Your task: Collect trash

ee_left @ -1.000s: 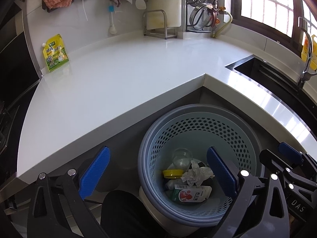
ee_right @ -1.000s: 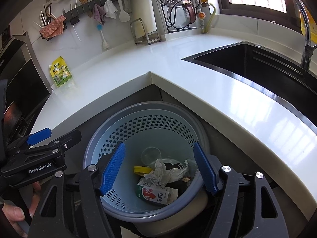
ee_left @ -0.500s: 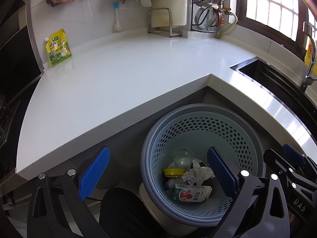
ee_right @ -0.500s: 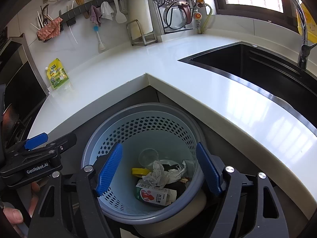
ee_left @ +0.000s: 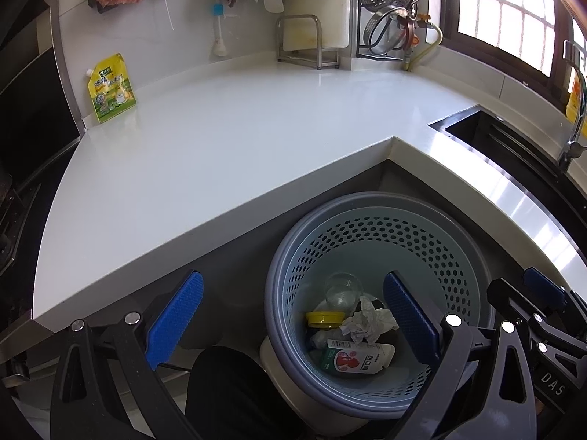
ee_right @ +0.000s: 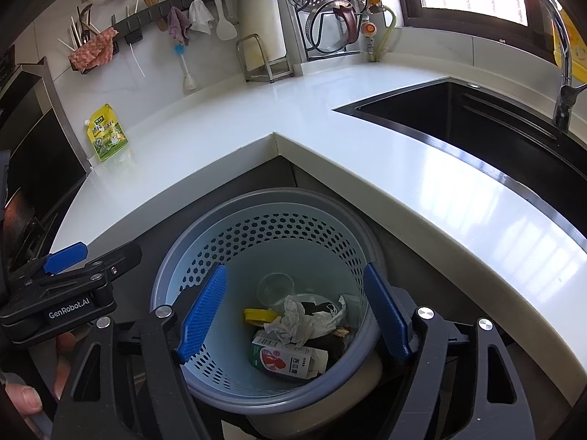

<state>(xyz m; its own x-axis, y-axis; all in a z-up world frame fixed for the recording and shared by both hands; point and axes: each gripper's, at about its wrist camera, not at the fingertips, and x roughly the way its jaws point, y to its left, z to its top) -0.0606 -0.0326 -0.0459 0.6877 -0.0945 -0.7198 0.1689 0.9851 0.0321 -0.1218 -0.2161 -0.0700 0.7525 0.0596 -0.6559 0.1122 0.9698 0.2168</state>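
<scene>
A blue perforated waste basket stands on the floor in the inner corner of the white counter. Inside it lie a crumpled tissue, a small drink carton, a yellow lid and a clear plastic cup. My left gripper hangs open over the basket's left rim, holding nothing. Straight above the basket, my right gripper stands wide open and empty. Each gripper also shows at the edge of the other's view.
A yellow-green pouch leans on the back wall at the counter's left end. A black sink with a tap is on the right. A metal rack, hanging utensils and cloths line the back wall. A person's hand holds the left gripper.
Both views have shifted only slightly. The grippers stay open over the basket and the trash inside lies as before.
</scene>
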